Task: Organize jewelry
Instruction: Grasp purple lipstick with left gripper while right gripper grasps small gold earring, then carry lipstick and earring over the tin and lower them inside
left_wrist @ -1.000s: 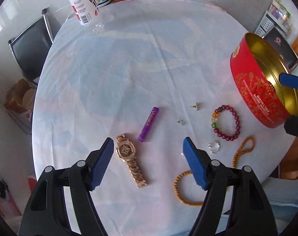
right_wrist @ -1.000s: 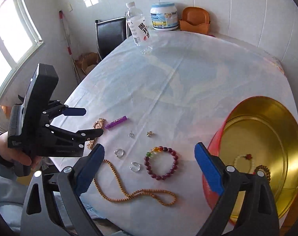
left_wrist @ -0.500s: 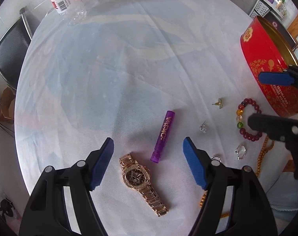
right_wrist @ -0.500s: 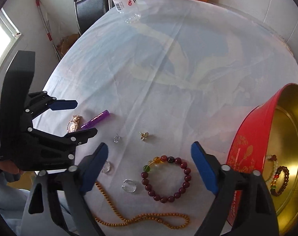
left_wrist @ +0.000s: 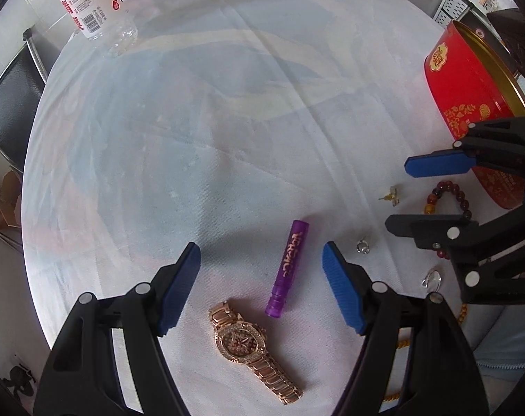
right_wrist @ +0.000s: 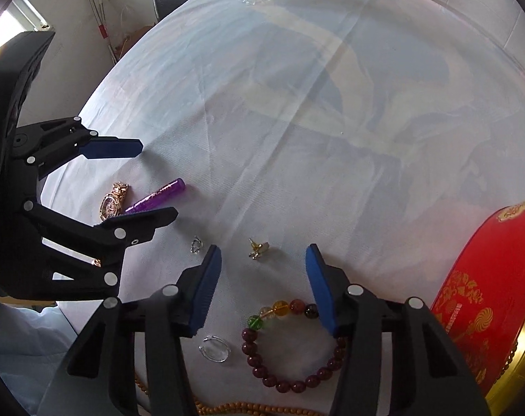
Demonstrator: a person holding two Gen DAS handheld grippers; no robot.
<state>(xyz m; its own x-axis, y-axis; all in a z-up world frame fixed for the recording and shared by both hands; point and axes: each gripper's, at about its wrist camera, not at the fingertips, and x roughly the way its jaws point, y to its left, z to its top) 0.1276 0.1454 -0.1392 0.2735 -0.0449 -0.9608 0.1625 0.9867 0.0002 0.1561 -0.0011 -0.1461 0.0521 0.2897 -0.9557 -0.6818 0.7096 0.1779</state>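
Both claws have dropped closer — left claw [left_wrist: 260, 282] wide, empty; right claw [right_wrist: 262, 286] narrowing, empty, over bare cloth.

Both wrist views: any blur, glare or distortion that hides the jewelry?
Left wrist view: sharp, watch and purple tube crisp; fisheye bends the table edge. Right wrist view: sharp, bead bracelet clear; window overexposed, corners vignetted.

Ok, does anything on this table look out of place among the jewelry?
Yes, the purple tube lying beside the gold watch looks like a cosmetic, not jewelry. Everything else loose on the cloth is jewelry: a beaded bracelet, rings, an earring. Nothing looks spilled or broken.
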